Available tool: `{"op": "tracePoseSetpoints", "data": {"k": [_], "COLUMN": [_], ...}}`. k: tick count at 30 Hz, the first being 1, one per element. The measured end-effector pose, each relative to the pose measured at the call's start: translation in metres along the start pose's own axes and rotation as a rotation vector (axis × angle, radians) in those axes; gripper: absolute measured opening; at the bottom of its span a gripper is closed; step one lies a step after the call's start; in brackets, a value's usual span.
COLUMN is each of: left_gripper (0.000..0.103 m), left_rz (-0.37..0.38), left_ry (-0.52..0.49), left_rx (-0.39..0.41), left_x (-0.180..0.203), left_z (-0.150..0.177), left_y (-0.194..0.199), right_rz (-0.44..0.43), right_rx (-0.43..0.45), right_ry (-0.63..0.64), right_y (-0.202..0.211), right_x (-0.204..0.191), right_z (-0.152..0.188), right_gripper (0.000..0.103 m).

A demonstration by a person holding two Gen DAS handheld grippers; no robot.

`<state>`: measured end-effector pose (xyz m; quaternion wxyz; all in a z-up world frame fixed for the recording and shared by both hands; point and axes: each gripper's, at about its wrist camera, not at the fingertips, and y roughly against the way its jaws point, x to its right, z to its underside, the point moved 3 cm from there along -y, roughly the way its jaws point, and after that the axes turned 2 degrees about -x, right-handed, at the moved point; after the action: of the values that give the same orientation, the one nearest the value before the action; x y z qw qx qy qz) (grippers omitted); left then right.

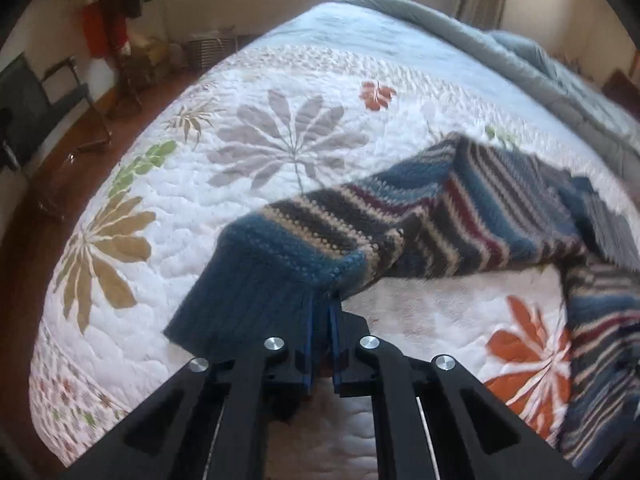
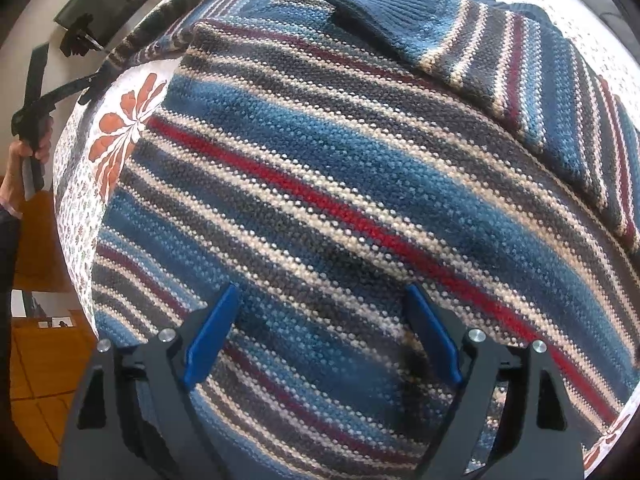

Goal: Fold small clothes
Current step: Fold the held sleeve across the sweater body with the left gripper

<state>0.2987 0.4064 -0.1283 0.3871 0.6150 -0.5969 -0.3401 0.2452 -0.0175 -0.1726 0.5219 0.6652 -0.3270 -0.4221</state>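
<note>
Left hand-held gripper (image 1: 322,310) pinches unlabelled striped sweater (image 1: 460,216) cuff.

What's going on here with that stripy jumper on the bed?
A person is folding a striped knit sweater on a flowered quilt, using a hand-held gripper in each hand. The left gripper is shut on one sleeve's blue cuff. The right gripper is open above the sweater's body, where the other sleeve already lies folded.

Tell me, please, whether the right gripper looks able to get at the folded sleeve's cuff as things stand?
Probably yes: the right gripper is open over the sweater, and the cuff lies uncovered farther on, with nothing between.
</note>
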Motion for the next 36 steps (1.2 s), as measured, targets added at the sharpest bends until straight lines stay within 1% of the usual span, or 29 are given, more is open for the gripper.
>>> {"op": "tracePoseSetpoints", "data": {"k": [2, 3, 5, 7, 8, 10, 14, 17, 19, 20, 22, 23, 26, 28, 29, 30, 31, 33, 34, 35, 36], "left_gripper": [0.007, 0.006, 0.006, 0.006, 0.006, 0.006, 0.006, 0.006, 0.006, 0.006, 0.006, 0.006, 0.006, 0.008, 0.016, 0.019, 0.022, 0.03, 0.042, 0.052, 0.054], "left_rz": [0.004, 0.027, 0.131, 0.228, 0.287, 0.361, 0.545, 0.636, 0.703, 0.745, 0.783, 0.79, 0.812, 0.777, 0.744, 0.716, 0.692, 0.715, 0.727, 0.732, 0.728], "left_ry": [-0.003, 0.006, 0.039, 0.071, 0.082, 0.082, 0.073, 0.026, 0.003, -0.018, -0.074, -0.094, -0.138, -0.171, -0.198, -0.206, -0.179, -0.114, -0.085, -0.048, -0.027], "left_rx": [0.023, 0.035, 0.066, 0.08, 0.073, 0.062, 0.041, 0.028, 0.003, -0.014, -0.033, -0.043, -0.102, -0.12, -0.139, -0.155, -0.175, -0.202, -0.206, -0.192, -0.163], "left_x": [0.009, 0.013, 0.027, 0.043, 0.056, 0.08, 0.148, 0.211, 0.249, 0.277, 0.325, 0.342, 0.397, 0.421, 0.434, 0.44, 0.442, 0.433, 0.426, 0.416, 0.406], "left_z": [-0.001, -0.001, -0.005, -0.011, -0.015, -0.023, -0.044, -0.056, -0.06, -0.062, -0.062, -0.06, -0.054, -0.047, -0.042, -0.039, -0.036, -0.034, -0.034, -0.035, -0.035], "left_y": [0.007, 0.013, 0.031, 0.048, 0.057, 0.071, 0.099, 0.114, 0.116, 0.116, 0.113, 0.109, 0.083, 0.065, 0.05, 0.038, 0.025, 0.014, 0.013, 0.017, 0.021], "right_rz": [-0.007, -0.011, -0.024, -0.046, -0.054, -0.074, -0.099, -0.116, -0.124, -0.129, -0.133, -0.13, -0.119, -0.102, -0.097, -0.093, -0.088, -0.078, -0.076, -0.073, -0.07], "right_rx": [0.007, 0.01, 0.017, 0.025, 0.028, 0.035, 0.058, 0.083, 0.1, 0.113, 0.13, 0.142, 0.161, 0.172, 0.176, 0.178, 0.181, 0.186, 0.187, 0.186, 0.186], "right_ry": [0.0, 0.0, -0.005, -0.017, -0.022, -0.036, -0.055, -0.068, -0.08, -0.092, -0.112, -0.128, -0.164, -0.194, -0.203, -0.211, -0.219, -0.228, -0.231, -0.231, -0.23], "right_y": [0.001, 0.002, 0.004, 0.008, 0.009, 0.013, 0.021, 0.031, 0.038, 0.042, 0.049, 0.053, 0.061, 0.065, 0.066, 0.067, 0.069, 0.072, 0.072, 0.072, 0.072], "right_x": [0.0, 0.002, 0.004, 0.006, 0.008, 0.011, 0.018, 0.025, 0.034, 0.041, 0.052, 0.061, 0.08, 0.093, 0.097, 0.101, 0.106, 0.114, 0.117, 0.118, 0.118], "right_z": [0.002, 0.003, 0.005, 0.007, 0.008, 0.011, 0.019, 0.027, 0.033, 0.038, 0.044, 0.049, 0.058, 0.066, 0.068, 0.07, 0.074, 0.078, 0.079, 0.078, 0.076], "right_gripper": [0.085, 0.085, 0.084, 0.084, 0.084, 0.084, 0.084, 0.084, 0.084, 0.084, 0.084, 0.084, 0.084, 0.084, 0.084, 0.084, 0.084, 0.084, 0.084, 0.084, 0.084]}}
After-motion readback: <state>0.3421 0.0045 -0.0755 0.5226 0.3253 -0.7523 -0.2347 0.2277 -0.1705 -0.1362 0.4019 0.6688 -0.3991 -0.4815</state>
